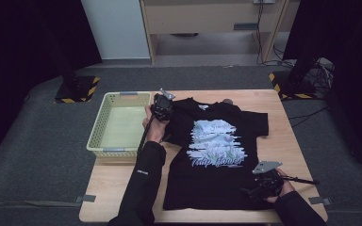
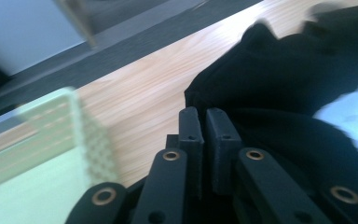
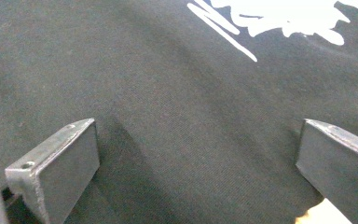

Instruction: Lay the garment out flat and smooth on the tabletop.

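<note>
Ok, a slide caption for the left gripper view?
Shut left hand-held gripper over black cotton T-shirt's sleeve, pale green plastic basket alongside on light wooden table.

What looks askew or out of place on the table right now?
The black T-shirt lies slightly skewed, its left sleeve bunched up by the left gripper, which is shut. The right gripper rests open on the hem. The basket sits square. Nothing is spilled.

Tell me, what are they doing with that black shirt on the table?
A person is working on a black T-shirt spread flat on a wooden table, probably getting ready to fold it. The left gripper has its jaws shut at the shirt's sleeve near the pale green basket; whether it pinches the cloth is hard to tell. The right gripper has its jaws wide open over the shirt's lower part.
</note>
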